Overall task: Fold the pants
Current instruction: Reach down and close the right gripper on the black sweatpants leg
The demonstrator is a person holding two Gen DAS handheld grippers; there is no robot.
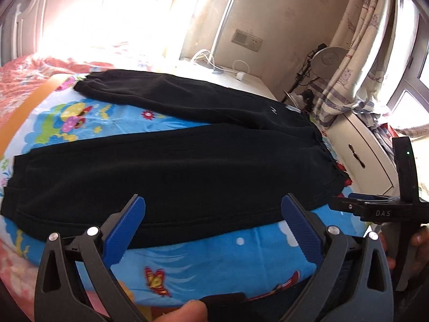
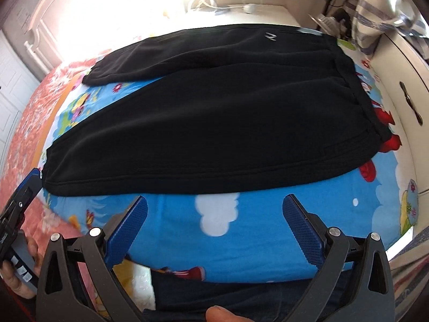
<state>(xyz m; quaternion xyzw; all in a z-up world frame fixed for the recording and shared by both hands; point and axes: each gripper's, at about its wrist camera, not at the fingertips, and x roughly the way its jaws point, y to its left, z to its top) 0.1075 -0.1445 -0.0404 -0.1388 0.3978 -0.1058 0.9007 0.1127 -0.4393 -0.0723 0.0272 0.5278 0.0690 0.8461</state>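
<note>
Black pants (image 1: 171, 166) lie flat on a blue cartoon-print sheet (image 1: 228, 255), legs spread apart toward the left, waistband at the right. They also show in the right wrist view (image 2: 214, 123), with a small white logo (image 2: 270, 36) near the waist. My left gripper (image 1: 213, 214) is open and empty, its blue pads over the near edge of the near leg. My right gripper (image 2: 214, 214) is open and empty, just short of the pants' near hem, over the sheet (image 2: 254, 241). The right gripper also shows at the right in the left wrist view (image 1: 346, 205).
A cream cabinet with a dark handle (image 1: 356, 155) stands right of the bed. A patterned curtain (image 1: 356, 61) hangs behind it. A white bedside top with cables and a charger (image 1: 241, 75) is at the back. A pink floral quilt (image 1: 29, 75) lies at the left.
</note>
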